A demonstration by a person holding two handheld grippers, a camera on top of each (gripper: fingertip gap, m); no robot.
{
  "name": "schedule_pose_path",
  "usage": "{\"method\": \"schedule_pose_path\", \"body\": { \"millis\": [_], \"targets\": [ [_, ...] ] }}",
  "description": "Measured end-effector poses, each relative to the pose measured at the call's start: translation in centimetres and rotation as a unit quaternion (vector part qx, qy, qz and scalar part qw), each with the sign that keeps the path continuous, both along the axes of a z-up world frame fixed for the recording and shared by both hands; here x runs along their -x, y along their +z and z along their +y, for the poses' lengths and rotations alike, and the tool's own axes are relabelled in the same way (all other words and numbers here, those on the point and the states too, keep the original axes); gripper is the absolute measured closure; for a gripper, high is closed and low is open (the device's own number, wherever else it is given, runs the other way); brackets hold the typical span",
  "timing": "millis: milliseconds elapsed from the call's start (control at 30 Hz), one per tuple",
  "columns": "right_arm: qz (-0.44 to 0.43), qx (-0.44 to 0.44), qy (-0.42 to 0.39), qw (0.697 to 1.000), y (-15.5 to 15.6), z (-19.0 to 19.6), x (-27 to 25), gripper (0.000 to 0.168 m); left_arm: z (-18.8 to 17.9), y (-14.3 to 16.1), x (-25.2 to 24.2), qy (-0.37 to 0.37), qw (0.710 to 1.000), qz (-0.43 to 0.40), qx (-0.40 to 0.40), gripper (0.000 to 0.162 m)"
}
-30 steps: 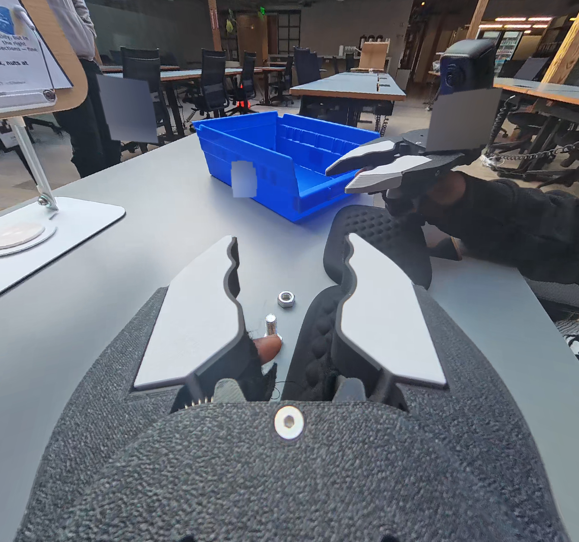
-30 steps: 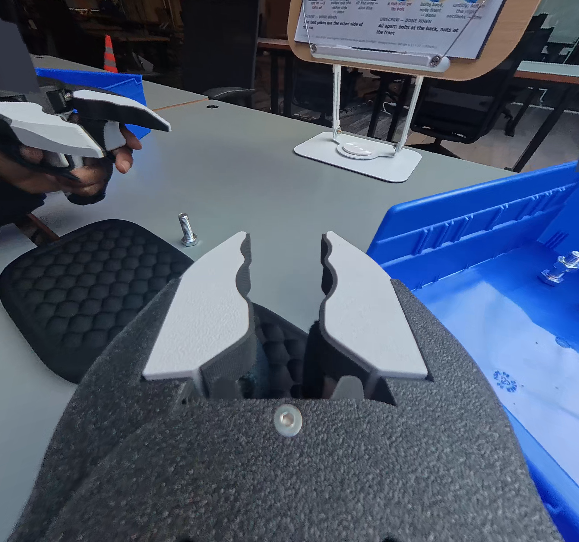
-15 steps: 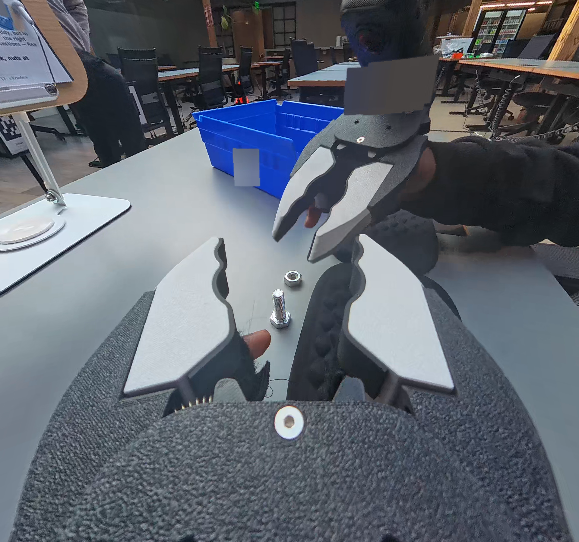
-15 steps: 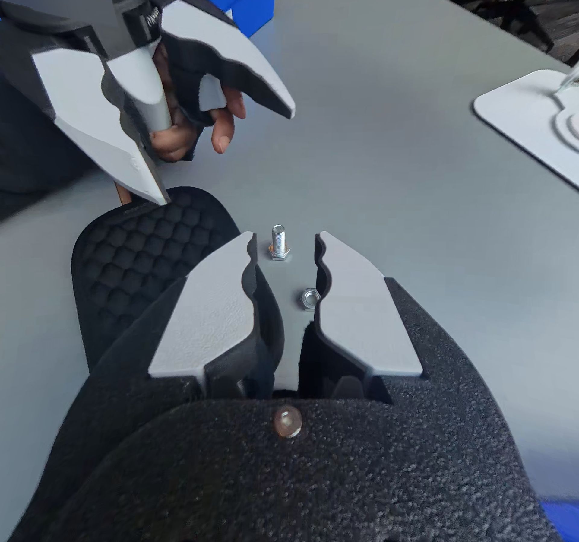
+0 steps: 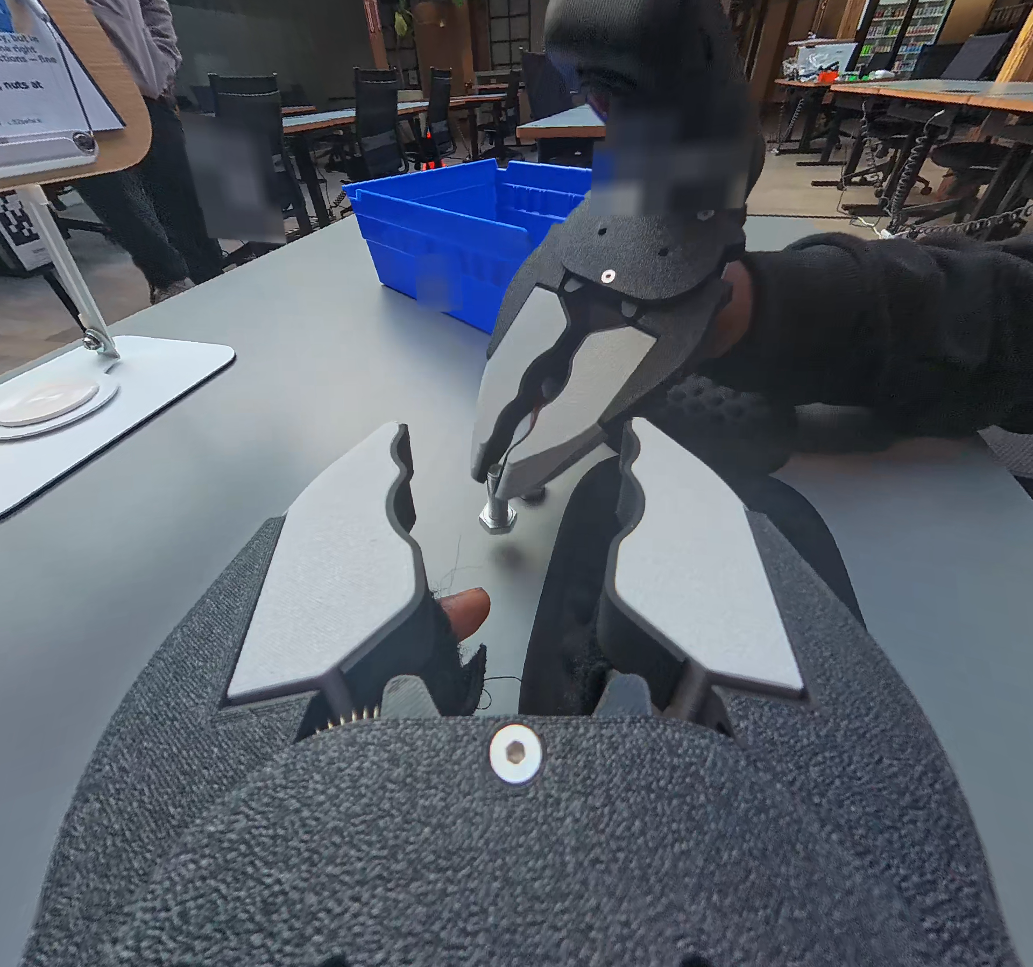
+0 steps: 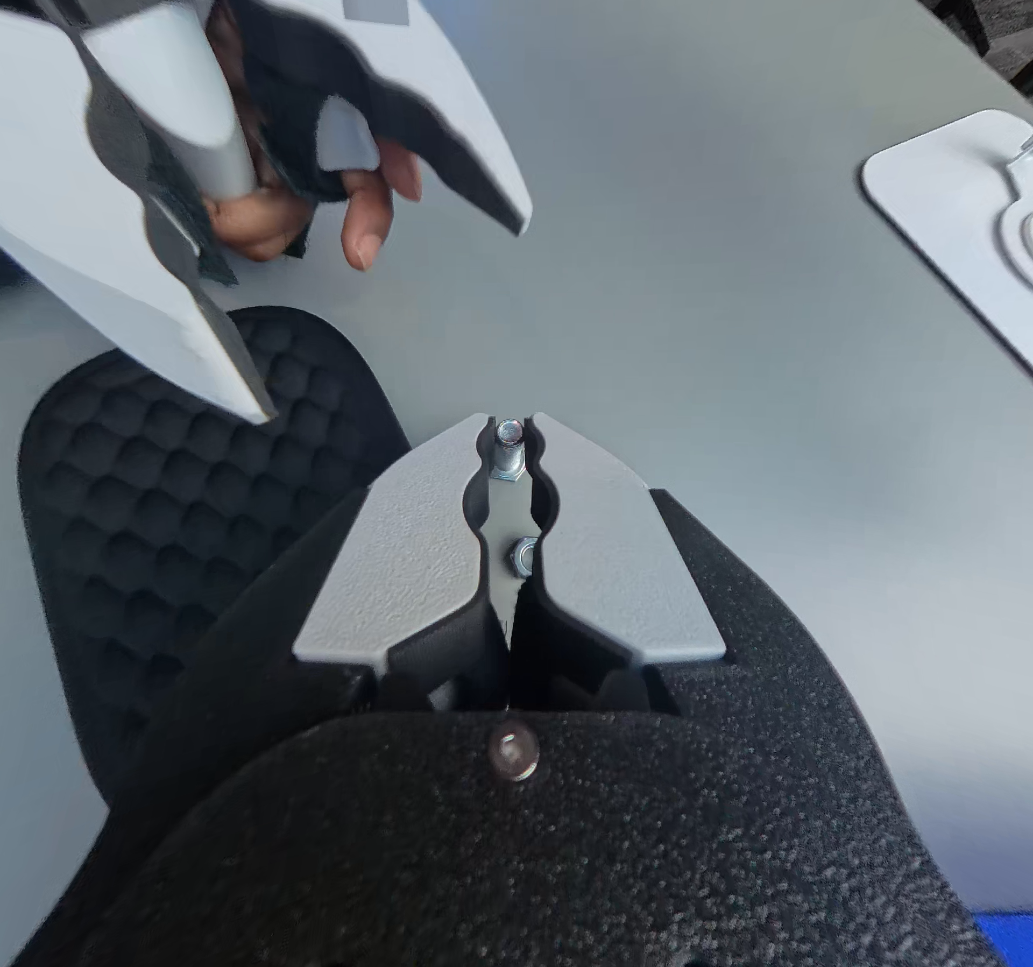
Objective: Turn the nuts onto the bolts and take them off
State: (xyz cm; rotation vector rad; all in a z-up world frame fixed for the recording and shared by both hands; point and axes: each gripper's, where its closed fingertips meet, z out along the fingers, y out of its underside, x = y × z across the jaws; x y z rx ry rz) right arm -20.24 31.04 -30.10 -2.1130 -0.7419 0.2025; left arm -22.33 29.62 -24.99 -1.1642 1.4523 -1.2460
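Note:
A silver bolt (image 5: 496, 504) stands head-down on the grey table (image 5: 335, 353). My right gripper (image 5: 494, 479) reaches down from the far side and is shut on the bolt's threaded top. In the right wrist view the bolt (image 6: 507, 451) sits between the tips of the right gripper (image 6: 510, 420). A loose nut (image 6: 520, 555) lies on the table under its fingers. My left gripper (image 5: 514, 426) is open and empty, just short of the bolt. It also shows in the right wrist view (image 6: 391, 319), held above the table.
A black honeycomb pad (image 6: 167, 493) lies right beside the bolt. A blue bin (image 5: 447, 235) stands farther back. A white stand base (image 5: 112, 381) with an instruction board is at the left. A person (image 5: 140, 45) stands behind the table's far left edge. About 6 cm separates my left fingertips from my right.
My right gripper has swung from beside the bin over to the bolt, come down and closed on its top. My left gripper has stayed open behind the bolt.

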Motion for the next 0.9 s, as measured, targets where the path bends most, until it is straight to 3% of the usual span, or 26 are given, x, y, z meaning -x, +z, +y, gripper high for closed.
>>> {"method": "schedule_pose_path", "body": {
  "millis": [267,533,900],
  "targets": [
    [0.106,-0.043,0.04,0.993,9.3,-1.7,1.6,0.159,-1.4,0.1,-0.8,-0.013,1.0,-0.009,-0.005,0.101],
    [0.095,-0.018,0.075,0.992,8.9,-2.6,3.9,0.16,-2.9,0.0,-1.3,-0.035,0.999,-0.006,-0.009,0.107],
    [0.074,0.005,0.111,0.991,9.2,-3.3,4.7,0.16,-3.0,0.1,-1.1,-0.043,0.999,-0.005,0.008,0.131]
  ]
}}
